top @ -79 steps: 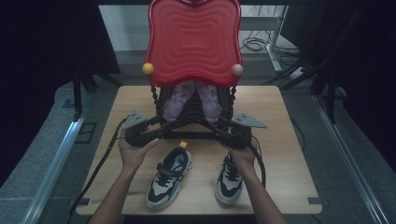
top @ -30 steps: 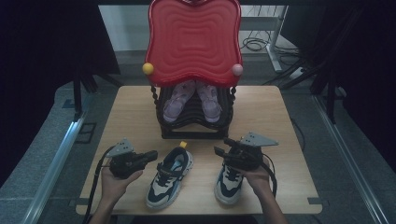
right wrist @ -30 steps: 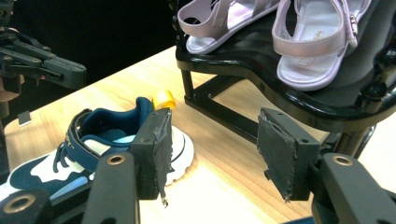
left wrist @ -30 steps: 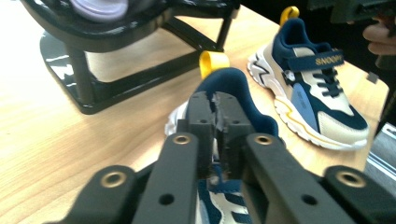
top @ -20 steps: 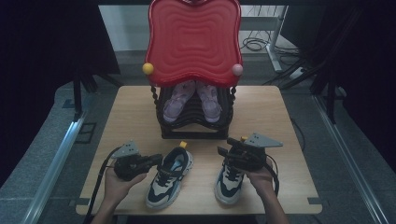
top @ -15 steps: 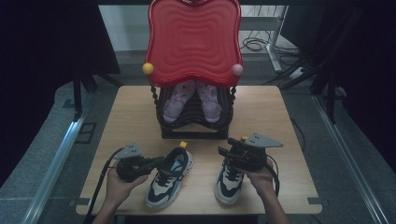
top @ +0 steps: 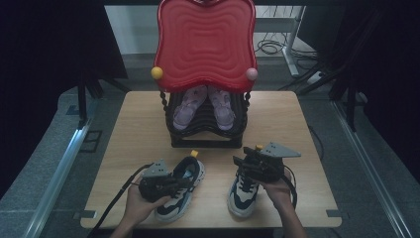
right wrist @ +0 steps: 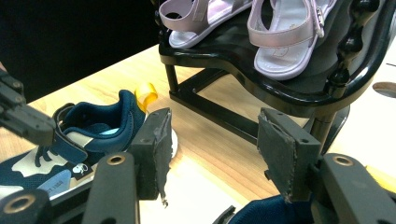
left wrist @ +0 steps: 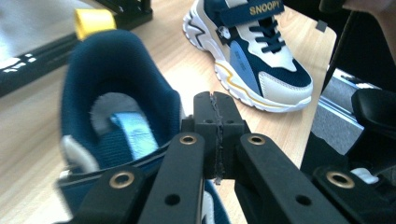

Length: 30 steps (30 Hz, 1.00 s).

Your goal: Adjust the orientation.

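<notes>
- Left tongs (top: 185, 182), held in the person's left hand (top: 136, 206) at about 7 o'clock on the table (top: 133, 129), lie across the left sneaker (top: 179, 191); in the left gripper view the two black jaws meet pad against pad with nothing between them, just beside the shoe's navy heel collar (left wrist: 116, 93).
- That left sneaker, navy, white and grey with a yellow heel tab (top: 194, 153), lies near the table's front edge, heel towards 12 o'clock and toe towards the person.
- At 12 o'clock from both shoes stands a black child-size chair (top: 205, 131) with a wavy red back (top: 205, 44); a pair of lilac sandals (top: 203, 105) rests on its seat, and a yellow knob (top: 157, 73) and a pink knob (top: 251, 74) flank the red back.
- Right sneaker (top: 243, 191) lies at about 5 o'clock on the table, parallel to the left one and clearly apart from it; the left gripper view shows the word SNOOPY on its strap (left wrist: 265, 8).
- Right tongs (top: 242, 166), in the right hand (top: 278, 191), sit over the heel end of the right sneaker; in the right gripper view the jaws stand apart, clamped on nothing, with bare table and the chair base seen through the gap and the shoe's navy fabric just below them.
</notes>
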Tool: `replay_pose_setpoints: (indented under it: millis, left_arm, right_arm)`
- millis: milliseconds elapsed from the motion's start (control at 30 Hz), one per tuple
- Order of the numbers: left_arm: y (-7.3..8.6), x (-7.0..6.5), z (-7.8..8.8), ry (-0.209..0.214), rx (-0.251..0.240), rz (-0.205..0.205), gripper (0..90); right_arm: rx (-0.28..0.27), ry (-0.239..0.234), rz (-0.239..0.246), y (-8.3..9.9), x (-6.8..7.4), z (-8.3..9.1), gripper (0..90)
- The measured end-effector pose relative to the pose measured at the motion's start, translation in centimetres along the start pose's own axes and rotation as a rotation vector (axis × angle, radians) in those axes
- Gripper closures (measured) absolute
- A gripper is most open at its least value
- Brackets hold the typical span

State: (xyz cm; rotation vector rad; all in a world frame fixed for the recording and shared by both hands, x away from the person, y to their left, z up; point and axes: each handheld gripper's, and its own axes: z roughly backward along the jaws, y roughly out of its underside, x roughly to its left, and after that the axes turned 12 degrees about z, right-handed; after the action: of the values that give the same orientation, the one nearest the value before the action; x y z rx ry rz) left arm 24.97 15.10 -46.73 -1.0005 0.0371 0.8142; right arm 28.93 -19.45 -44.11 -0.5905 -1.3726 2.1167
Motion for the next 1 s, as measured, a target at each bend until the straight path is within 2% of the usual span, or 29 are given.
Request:
replay_pose_setpoints:
  millis: [167,200,367,600,733,800,900,1000]
  left_arm:
    - [0.4,-0.8,-0.9,0.02,0.033,-0.011,90.0]
    - [0.4,-0.8,-0.9,0.02,0.033,-0.011,90.0]
    - [1.4,-1.4,-2.6,0.01,0.116,-0.039,90.0]
    - [2.6,-2.0,-3.6,0.006,0.162,-0.04,90.0]
    - [3.0,-2.1,-3.7,-0.001,0.174,-0.036,90.0]
    - [2.9,-1.9,-3.4,-0.023,0.174,-0.042,90.0]
    - [2.7,-1.6,-2.9,-0.023,0.161,-0.028,90.0]
    - [2.9,-1.8,-3.0,-0.016,0.174,-0.027,90.0]
  right_arm:
    - [0.002,0.011,-0.001,0.1,-0.1,0.3,45.4]
    - [0.002,0.011,-0.001,0.1,-0.1,0.3,45.4]
    - [0.004,0.02,0.0,0.2,-0.1,0.4,44.9]
    - [0.012,0.027,-0.006,0.4,-0.3,0.4,44.7]
    - [0.009,0.034,-0.01,0.5,-0.4,0.5,44.7]
    - [0.011,0.035,-0.01,0.5,-0.4,0.5,44.7]
    - [0.016,0.039,-0.018,0.6,-0.5,0.4,44.7]
    - [0.019,0.043,-0.03,0.6,-0.6,0.3,44.7]
